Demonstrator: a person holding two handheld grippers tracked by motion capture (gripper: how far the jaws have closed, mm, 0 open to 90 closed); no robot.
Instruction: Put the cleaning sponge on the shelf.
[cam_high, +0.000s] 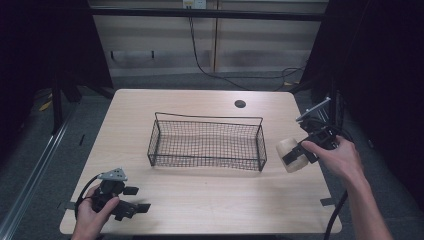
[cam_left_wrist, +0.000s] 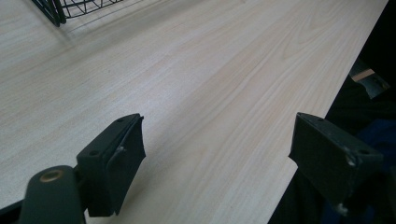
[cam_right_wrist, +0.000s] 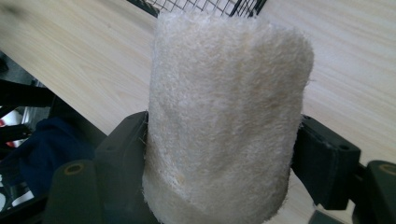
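High view shows our right claw (cam_high: 294, 156) clamped on the loofah (cam_high: 289, 155) beside the basket (cam_high: 207, 142); left claw (cam_high: 134, 199) apart; we should lift over its rim.

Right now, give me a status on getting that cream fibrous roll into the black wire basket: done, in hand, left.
Done: the cream fibrous cylindrical roll is picked up, clamped between the right gripper's jaws. In hand: it is held beside the right end of the black wire mesh basket, not yet over it. Left: the basket looks empty, so, presumably, carrying the roll over its rim and releasing. The left gripper rests open near the pale wooden table's front edge.
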